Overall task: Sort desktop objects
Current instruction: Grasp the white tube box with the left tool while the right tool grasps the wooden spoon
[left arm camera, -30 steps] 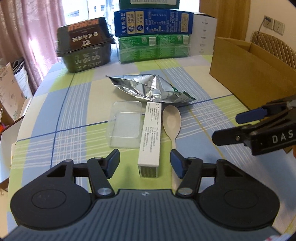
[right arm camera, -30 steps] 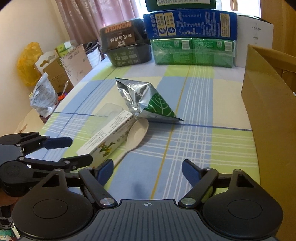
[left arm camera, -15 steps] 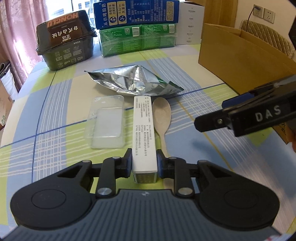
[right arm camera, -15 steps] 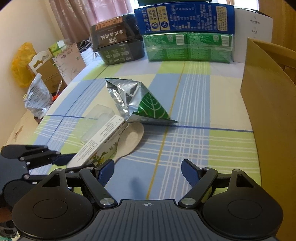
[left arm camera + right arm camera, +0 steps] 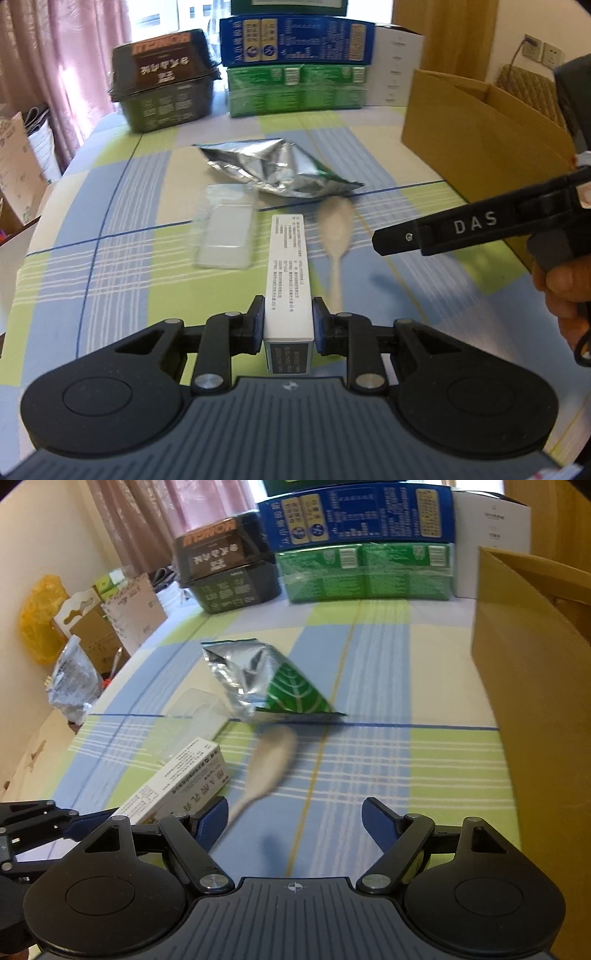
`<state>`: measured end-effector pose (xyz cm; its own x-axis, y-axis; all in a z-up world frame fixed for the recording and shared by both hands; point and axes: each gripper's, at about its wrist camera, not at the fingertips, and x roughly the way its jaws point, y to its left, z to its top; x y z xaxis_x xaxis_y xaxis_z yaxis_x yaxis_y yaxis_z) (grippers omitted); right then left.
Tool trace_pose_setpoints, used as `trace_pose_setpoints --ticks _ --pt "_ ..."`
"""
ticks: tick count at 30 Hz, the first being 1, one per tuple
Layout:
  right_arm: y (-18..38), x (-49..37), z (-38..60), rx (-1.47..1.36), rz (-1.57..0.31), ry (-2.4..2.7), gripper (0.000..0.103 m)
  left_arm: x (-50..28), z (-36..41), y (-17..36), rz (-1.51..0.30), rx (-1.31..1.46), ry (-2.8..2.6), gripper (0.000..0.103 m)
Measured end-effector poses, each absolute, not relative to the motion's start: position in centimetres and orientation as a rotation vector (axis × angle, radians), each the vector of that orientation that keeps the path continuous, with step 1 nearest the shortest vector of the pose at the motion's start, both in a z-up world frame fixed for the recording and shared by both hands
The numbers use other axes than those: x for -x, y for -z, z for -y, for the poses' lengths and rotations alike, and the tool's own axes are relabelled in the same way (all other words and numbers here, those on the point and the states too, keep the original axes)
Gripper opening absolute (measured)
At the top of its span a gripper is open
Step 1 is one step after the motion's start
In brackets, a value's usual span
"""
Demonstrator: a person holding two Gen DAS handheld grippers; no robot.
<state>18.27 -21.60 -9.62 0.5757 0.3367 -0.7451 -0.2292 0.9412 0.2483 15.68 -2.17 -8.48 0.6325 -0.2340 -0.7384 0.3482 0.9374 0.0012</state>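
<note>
My left gripper is shut on the near end of a long white medicine box, which is lifted a little above the checked tablecloth; the same white box shows low left in the right wrist view. To its right lies a pale spoon, also the spoon, blurred. A clear plastic lid lies left of the box. A silver and green foil bag lies beyond, seen too as the foil bag. My right gripper hangs open over the cloth, holding nothing.
An open cardboard box stands at the right side of the table. Stacked blue and green cartons and a dark tub line the far edge. A hand holds the right gripper. Bags and cardboard sit off the table's left side.
My left gripper moved forward around the white box, shut on its end and raised it off the cloth. The right gripper stayed open and shifted only slightly.
</note>
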Motion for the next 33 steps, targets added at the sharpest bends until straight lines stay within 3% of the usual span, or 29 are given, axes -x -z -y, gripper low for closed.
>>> trace_pose_setpoints --ticks 6,16,22,24,26,33 --pt "10.7 -19.1 19.5 -0.095 -0.888 -0.356 0.066 -17.0 1.2 10.1 -0.857 -0.144 0.272 0.021" --pt "12.7 -21.7 17.9 -0.075 -0.858 -0.312 0.057 -17.9 0.9 10.1 -0.842 -0.135 0.268 0.025" --pt "13.1 -22.0 16.2 0.045 -0.822 -0.346 0.035 -18.1 0.9 10.1 -0.834 -0.146 0.272 0.028" --pt "13.2 -21.7 16.0 0.055 -0.82 -0.362 0.012 -18.2 1.0 10.2 -0.838 -0.147 0.277 0.028" --pt "13.2 -21.6 16.4 0.03 -0.833 -0.371 0.005 -18.2 1.1 10.3 -0.842 -0.151 0.283 0.028" --pt "11.8 -20.4 17.9 -0.013 -0.919 -0.406 0.002 -17.9 1.3 10.7 -0.859 -0.151 0.316 0.028"
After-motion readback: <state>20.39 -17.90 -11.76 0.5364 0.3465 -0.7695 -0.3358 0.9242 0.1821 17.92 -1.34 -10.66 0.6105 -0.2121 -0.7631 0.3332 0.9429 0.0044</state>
